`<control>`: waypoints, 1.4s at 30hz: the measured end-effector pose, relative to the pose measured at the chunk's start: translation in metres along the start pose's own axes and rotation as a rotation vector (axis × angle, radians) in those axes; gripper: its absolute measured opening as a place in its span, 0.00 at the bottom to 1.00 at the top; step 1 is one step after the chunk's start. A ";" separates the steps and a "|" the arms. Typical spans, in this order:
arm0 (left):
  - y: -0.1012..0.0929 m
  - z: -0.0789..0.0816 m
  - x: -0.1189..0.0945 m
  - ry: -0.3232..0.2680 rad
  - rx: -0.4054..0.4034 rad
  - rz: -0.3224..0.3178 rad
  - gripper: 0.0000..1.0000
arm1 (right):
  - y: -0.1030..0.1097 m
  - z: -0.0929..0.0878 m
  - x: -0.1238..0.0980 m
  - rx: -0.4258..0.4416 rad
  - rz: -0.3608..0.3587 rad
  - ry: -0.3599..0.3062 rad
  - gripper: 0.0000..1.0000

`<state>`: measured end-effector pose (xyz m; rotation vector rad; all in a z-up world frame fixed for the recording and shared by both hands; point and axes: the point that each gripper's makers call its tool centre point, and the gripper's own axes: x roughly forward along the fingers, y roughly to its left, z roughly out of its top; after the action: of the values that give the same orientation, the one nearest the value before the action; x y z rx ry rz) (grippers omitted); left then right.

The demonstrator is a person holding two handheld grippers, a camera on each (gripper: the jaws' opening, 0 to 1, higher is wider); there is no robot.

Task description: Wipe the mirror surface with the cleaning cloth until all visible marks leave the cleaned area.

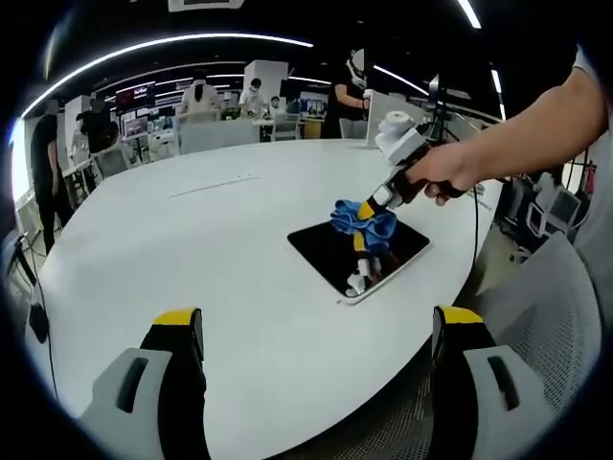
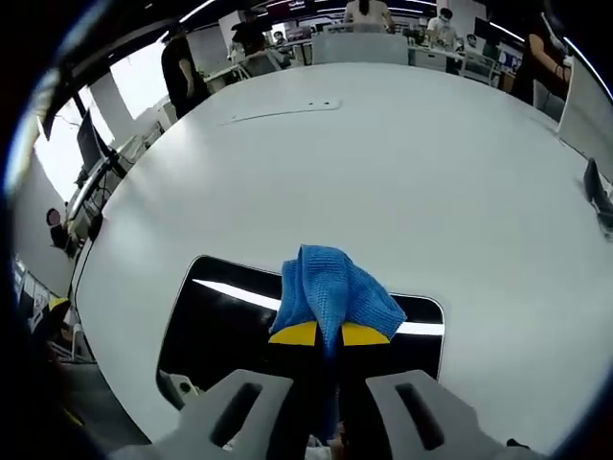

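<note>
A dark rectangular mirror (image 1: 330, 247) (image 2: 225, 316) with a pale frame lies flat on the white table. My right gripper (image 1: 369, 207) (image 2: 330, 333) is shut on a blue cleaning cloth (image 1: 362, 220) (image 2: 335, 287) and holds it over the mirror's middle, the cloth bunched at the yellow fingertips. A person's hand (image 1: 445, 172) grips that tool from the right. My left gripper (image 1: 316, 331) stands open low over the table's near edge, apart from the mirror, with nothing between its yellow-tipped fingers (image 1: 180, 321).
The big round white table (image 1: 192, 249) (image 2: 383, 163) has much bare surface around the mirror. A mesh chair (image 1: 546, 326) sits at the near right. Several people and desks stand in the far background. A dark object (image 2: 596, 187) lies at the table's right edge.
</note>
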<state>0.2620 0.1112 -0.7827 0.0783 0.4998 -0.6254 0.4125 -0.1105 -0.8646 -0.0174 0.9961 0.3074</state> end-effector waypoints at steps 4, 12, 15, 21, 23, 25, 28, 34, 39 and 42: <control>-0.004 0.004 -0.001 -0.022 -0.007 -0.021 0.99 | 0.000 -0.002 0.000 0.010 0.004 -0.002 0.01; -0.003 0.006 -0.001 -0.032 -0.024 -0.017 0.99 | 0.002 -0.011 -0.004 0.030 0.010 -0.011 0.01; -0.003 0.007 -0.001 -0.040 -0.017 -0.020 0.99 | 0.003 -0.016 -0.007 0.043 0.014 -0.017 0.01; -0.003 0.006 -0.001 -0.031 -0.016 -0.020 0.99 | 0.004 -0.026 -0.013 0.049 0.023 -0.020 0.01; -0.003 0.005 -0.001 -0.030 -0.017 -0.021 0.99 | 0.005 -0.029 -0.015 0.054 0.026 -0.022 0.01; -0.003 0.005 -0.001 -0.029 -0.018 -0.020 0.99 | 0.006 -0.033 -0.017 0.058 0.028 -0.028 0.01; -0.003 0.004 -0.001 -0.022 -0.016 -0.020 0.99 | 0.006 -0.036 -0.019 0.077 0.032 -0.034 0.01; -0.003 0.002 -0.001 -0.015 -0.013 -0.017 0.99 | 0.011 -0.044 -0.024 0.118 0.037 -0.045 0.01; -0.001 0.002 0.000 -0.011 -0.012 -0.010 0.99 | 0.015 -0.052 -0.028 0.130 0.047 -0.043 0.01; -0.002 0.000 0.000 0.000 -0.012 -0.014 0.99 | 0.017 -0.057 -0.032 0.130 0.051 -0.043 0.01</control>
<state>0.2605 0.1095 -0.7828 0.0633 0.5039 -0.6356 0.3452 -0.1107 -0.8674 0.1319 0.9732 0.2881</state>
